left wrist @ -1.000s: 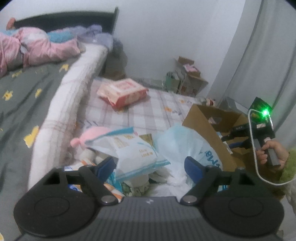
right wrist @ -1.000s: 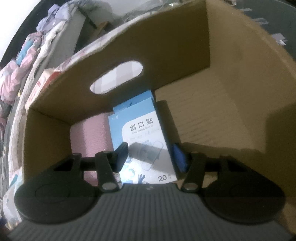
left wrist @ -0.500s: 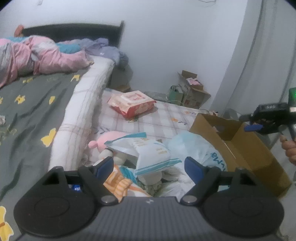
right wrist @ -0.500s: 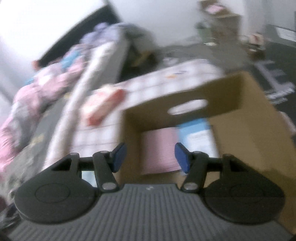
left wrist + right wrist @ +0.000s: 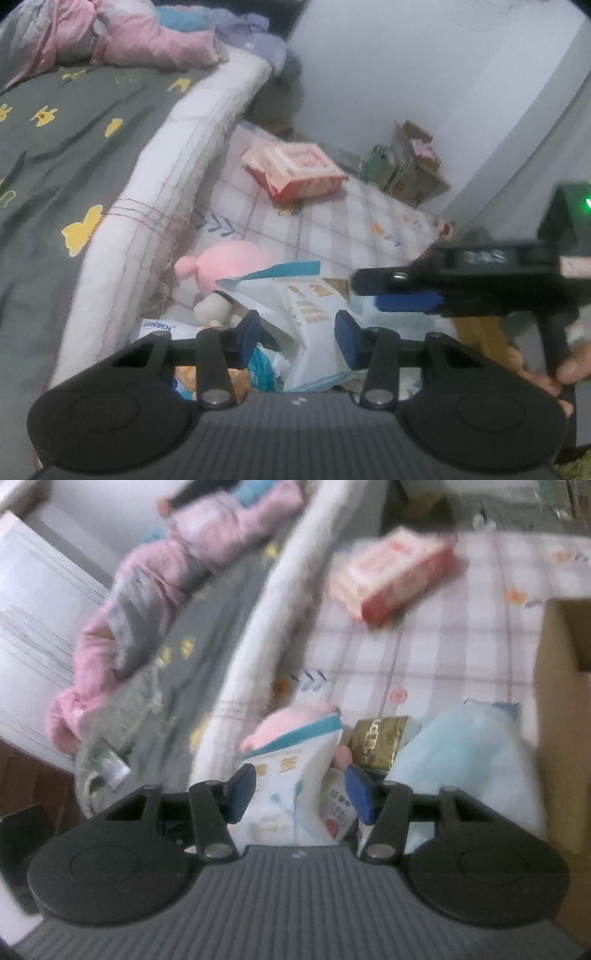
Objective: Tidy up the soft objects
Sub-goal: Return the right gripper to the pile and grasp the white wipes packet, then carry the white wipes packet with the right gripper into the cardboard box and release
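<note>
Bed edge (image 5: 159,206): at far left, a grey sheet with yellow shapes; the pile of soft goods lies on the checked mat (image 5: 332,221) just beside it.
Left gripper (image 5: 297,338): a second ago its jaws stood wide over the pile; now they are closing, partway in, with the white tissue pack (image 5: 314,325) between the pads. Whether the pads already press it cannot be told.
Meaning: judged from this, the left hand is taking the pack as the next item to sort.
White tissue pack: on top of the pile, against the pink plush toy (image 5: 229,266). Its long axis runs away from the left gripper, the teal-striped end pointing up and away towards the mat, tilted slightly to the right.
Right gripper (image 5: 299,794): a second ago it was down inside the cardboard box (image 5: 565,738); now it is out and over the same pile, jaws half apart and gripping nothing, the pack in line behind them.
Meaning: the box drop appears done; both hands converge on one pile.
Red tissue pack (image 5: 295,173): well apart, farther up the mat.
</note>
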A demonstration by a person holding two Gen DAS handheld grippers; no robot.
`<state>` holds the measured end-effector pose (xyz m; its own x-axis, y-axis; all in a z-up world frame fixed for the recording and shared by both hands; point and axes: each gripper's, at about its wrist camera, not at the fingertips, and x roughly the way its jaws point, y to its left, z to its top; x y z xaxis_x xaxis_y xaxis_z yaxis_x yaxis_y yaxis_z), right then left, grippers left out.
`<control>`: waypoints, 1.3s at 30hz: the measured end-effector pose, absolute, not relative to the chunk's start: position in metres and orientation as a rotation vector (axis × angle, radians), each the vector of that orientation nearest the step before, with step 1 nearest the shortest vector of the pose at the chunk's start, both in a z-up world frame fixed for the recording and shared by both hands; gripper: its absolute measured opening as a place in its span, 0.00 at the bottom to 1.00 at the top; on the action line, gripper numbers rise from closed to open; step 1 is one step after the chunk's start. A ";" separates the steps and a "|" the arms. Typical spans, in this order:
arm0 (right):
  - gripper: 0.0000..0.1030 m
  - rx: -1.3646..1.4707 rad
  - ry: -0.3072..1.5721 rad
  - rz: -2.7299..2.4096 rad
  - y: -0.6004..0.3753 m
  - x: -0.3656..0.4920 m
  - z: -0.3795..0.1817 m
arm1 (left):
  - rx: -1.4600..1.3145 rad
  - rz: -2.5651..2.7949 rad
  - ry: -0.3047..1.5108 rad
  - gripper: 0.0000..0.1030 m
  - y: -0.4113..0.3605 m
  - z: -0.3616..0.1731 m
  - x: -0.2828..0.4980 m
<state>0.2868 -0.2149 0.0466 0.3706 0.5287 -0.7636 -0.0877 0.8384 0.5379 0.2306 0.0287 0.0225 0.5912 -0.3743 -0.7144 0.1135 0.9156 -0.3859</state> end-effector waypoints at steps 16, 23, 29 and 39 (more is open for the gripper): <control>0.55 0.555 1.320 0.460 -0.188 0.332 -0.019 | -0.463 -0.329 1.034 0.48 0.043 -0.016 0.274; 0.35 0.565 1.272 0.477 -0.191 0.324 -0.016 | -0.427 -0.335 0.998 0.24 0.039 -0.004 0.267; 0.28 0.631 1.210 0.510 -0.201 0.314 -0.002 | -0.383 -0.336 0.949 0.20 0.032 0.021 0.253; 0.26 0.733 1.029 0.551 -0.253 0.277 0.046 | -0.295 -0.435 0.846 0.20 -0.022 0.081 0.232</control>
